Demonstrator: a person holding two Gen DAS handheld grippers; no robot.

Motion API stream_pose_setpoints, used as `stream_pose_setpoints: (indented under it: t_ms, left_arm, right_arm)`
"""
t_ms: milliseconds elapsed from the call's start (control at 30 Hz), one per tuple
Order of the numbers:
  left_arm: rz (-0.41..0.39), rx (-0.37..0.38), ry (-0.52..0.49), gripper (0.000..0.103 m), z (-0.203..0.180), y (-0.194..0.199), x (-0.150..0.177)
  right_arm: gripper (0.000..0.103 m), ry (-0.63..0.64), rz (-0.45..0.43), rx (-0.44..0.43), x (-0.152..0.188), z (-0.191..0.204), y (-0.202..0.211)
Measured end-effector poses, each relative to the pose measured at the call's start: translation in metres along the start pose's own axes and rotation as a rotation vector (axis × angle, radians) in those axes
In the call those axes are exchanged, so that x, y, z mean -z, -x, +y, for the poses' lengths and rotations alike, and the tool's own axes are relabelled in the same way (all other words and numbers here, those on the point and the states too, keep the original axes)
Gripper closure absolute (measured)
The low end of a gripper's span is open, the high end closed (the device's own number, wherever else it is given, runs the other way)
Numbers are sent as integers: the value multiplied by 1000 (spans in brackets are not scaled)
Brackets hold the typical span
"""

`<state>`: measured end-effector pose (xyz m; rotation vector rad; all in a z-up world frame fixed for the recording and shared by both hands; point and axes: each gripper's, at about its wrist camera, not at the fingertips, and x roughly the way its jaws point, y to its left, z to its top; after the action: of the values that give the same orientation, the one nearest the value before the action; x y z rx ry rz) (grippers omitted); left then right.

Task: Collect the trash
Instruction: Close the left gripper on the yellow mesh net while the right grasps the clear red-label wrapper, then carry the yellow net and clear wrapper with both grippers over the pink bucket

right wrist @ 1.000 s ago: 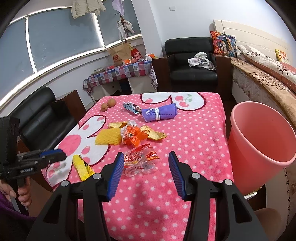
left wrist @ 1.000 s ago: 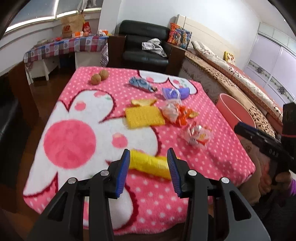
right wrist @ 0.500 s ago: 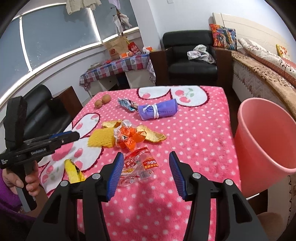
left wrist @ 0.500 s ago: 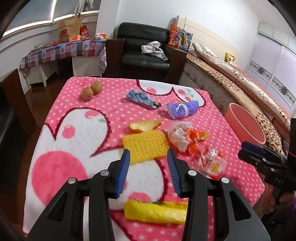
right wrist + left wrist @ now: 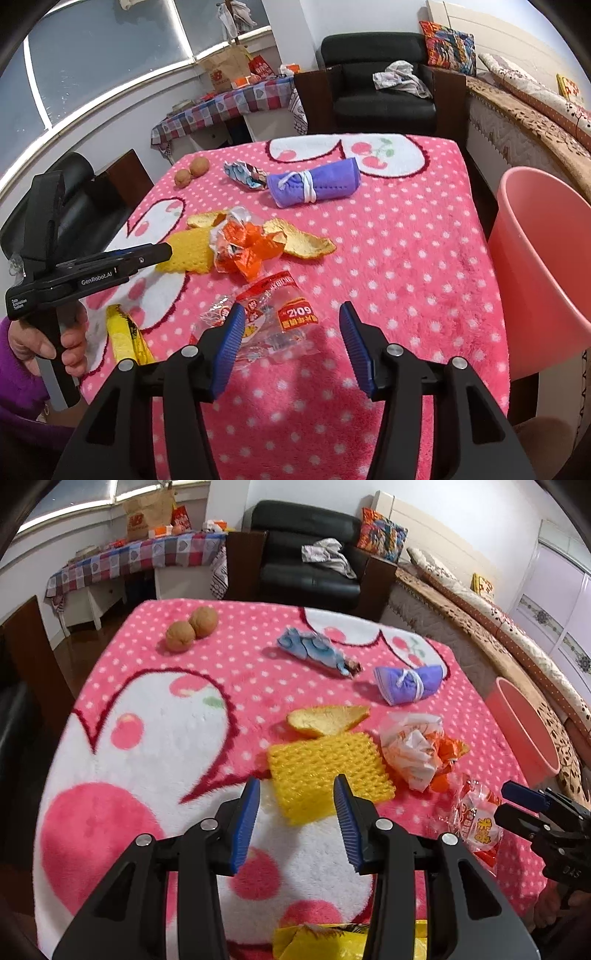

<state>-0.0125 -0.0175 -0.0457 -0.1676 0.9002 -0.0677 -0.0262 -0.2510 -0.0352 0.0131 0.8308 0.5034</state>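
Fingers of my left gripper point(image 5: 296, 821) tilt down, apart, empty, over foam net point(image 5: 327, 774); right gripper point(image 5: 291, 338) opening above wrapper point(image 5: 273, 317), untouched.

On the pink spotted blanket point(image 5: 155, 709) you have two round brown fruits point(image 5: 192, 628), two pieces of yellow peel point(image 5: 301, 242), one yellow foam net point(image 5: 325, 771), one crumpled orange-and-white wrapper point(image 5: 417, 753), one clear red-printed packet point(image 5: 273, 317), one yellow wrapper point(image 5: 125, 336), one blue patterned wrapper point(image 5: 317, 651) and one purple rolled cloth point(image 5: 314, 182). Beside the table stands one pink bucket point(image 5: 546, 266). You hold two grippers, one in each hand.
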Motion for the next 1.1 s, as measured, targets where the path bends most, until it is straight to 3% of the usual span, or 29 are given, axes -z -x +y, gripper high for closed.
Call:
stream_pose_setpoints:
  t_ms: [133, 200, 333, 500, 567, 667, 1100]
  left_arm:
    - [16, -14, -39, 64, -7, -6, 3]
    - [11, -13, -50, 80, -9, -5, 3]
    - [2, -12, -43, 90, -9, -1, 2]
    - [-33, 11, -23, 92, -7, 14, 3]
    - [-53, 19, -15, 92, -7, 22, 3]
    - [-75, 27, -6, 92, -7, 32, 3]
    - [-177, 71, 8, 92, -20, 63, -7]
  right_arm:
    - [49, -16, 24, -2, 1, -4, -6]
    - [49, -18, 34, -9, 2, -4, -8]
    - [49, -15, 55, -28, 3, -2, -11]
    - [69, -23, 47, -42, 3, -3, -8]
    - [85, -29, 43, -48, 4, -5, -7]
    - [93, -35, 29, -60, 4, -7, -3]
    - [97, -87, -83, -58, 1, -23, 28]
